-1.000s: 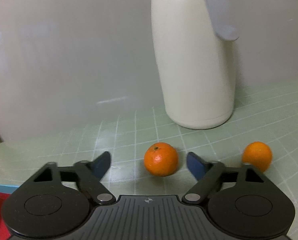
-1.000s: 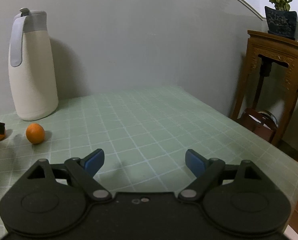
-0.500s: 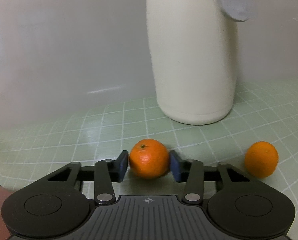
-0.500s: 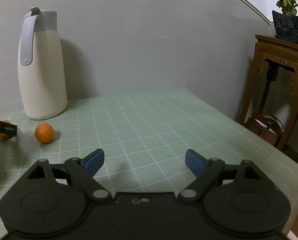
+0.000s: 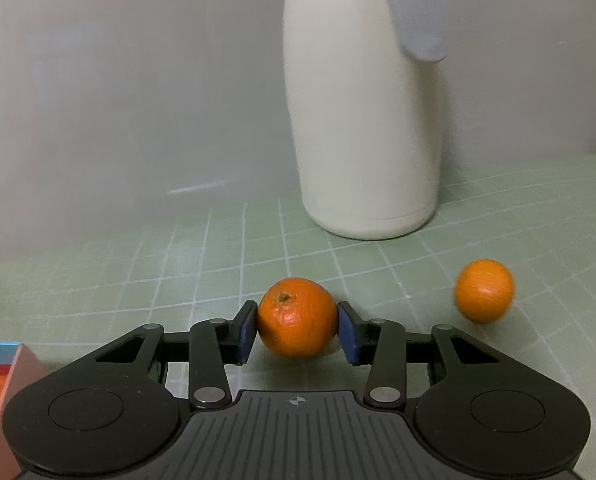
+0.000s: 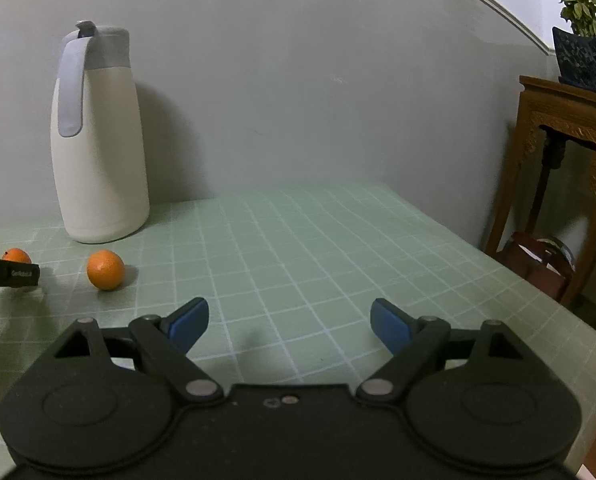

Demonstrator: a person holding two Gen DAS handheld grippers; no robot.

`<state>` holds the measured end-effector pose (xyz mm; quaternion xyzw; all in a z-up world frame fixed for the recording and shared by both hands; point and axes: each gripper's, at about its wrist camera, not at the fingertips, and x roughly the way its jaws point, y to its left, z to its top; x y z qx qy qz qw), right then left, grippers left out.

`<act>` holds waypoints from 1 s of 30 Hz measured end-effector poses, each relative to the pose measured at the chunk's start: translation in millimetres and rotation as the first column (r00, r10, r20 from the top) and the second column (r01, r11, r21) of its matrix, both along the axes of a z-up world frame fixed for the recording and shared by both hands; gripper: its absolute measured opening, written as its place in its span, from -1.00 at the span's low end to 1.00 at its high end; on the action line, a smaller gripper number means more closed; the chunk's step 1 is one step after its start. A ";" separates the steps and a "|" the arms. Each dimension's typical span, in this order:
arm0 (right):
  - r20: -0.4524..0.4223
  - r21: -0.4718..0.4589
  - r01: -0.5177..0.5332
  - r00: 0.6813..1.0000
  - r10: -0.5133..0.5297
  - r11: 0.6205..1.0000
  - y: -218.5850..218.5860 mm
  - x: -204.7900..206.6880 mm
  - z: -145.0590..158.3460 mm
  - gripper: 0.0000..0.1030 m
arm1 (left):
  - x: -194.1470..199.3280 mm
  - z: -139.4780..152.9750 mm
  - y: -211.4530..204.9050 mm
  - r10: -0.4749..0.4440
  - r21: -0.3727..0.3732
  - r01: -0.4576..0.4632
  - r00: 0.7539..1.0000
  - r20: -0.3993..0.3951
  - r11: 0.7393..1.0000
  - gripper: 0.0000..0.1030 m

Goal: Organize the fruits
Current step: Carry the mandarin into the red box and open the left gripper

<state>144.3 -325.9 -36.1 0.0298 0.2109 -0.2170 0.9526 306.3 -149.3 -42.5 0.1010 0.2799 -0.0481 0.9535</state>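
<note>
A red box point(image 5: 1, 396) at the near left edge shows only a corner, its contents hidden. The left gripper point(image 5: 297, 326) has just closed, its blue pads clamped on an orange point(image 5: 297, 316) on the green checked table point(image 5: 498, 216). A second orange point(image 5: 484, 290) lies apart to the right, before the white jug point(image 5: 366, 128). Only the right view shows the right gripper point(image 6: 289, 322) spread wide over bare cloth, plus a wooden stand point(image 6: 566, 184) with a potted plant point(image 6: 582, 52)

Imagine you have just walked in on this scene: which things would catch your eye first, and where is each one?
First, the bright orange clamped between the pads of the left gripper, low on the green checked tablecloth. A second orange lies loose to its right. Behind them a tall cream jug with a grey handle stands against the wall, while the right gripper is open with nothing between its fingers.
</note>
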 end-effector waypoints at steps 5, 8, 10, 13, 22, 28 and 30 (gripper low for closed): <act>0.009 0.001 -0.018 1.000 0.018 1.000 5.3 -1.4 2.9 0.70 | -26.9 12.9 6.3 -0.019 -0.007 0.019 0.999 0.028 1.000 -0.17; 0.016 -0.007 -0.034 0.999 0.034 0.999 10.8 -3.4 5.0 0.70 | -45.4 21.7 14.8 -0.025 -0.016 0.026 0.999 0.043 1.000 -0.17; 0.019 -0.013 -0.045 0.999 0.045 0.999 14.2 -4.6 5.9 0.70 | -57.8 27.2 21.2 -0.026 -0.020 0.027 0.998 0.056 0.999 -0.17; 0.021 -0.025 -0.059 0.998 0.060 0.998 19.6 -5.1 6.6 0.70 | -77.4 37.1 32.9 -0.025 -0.026 0.027 0.997 0.074 0.999 -0.17; 0.015 -0.054 -0.110 0.994 0.111 0.992 42.3 -3.1 5.7 0.70 | -131.3 73.0 90.2 0.049 -0.066 -0.040 0.989 0.138 0.997 -0.17; 0.007 -0.092 -0.203 0.979 0.205 0.975 79.6 -4.6 4.9 0.70 | -153.3 78.5 141.3 0.153 -0.054 -0.146 0.973 0.174 0.988 -0.17; 0.005 -0.110 -0.242 0.970 0.244 0.964 93.3 -5.0 5.2 0.70 | -158.8 77.3 158.6 0.192 -0.052 -0.186 0.965 0.177 0.981 -0.17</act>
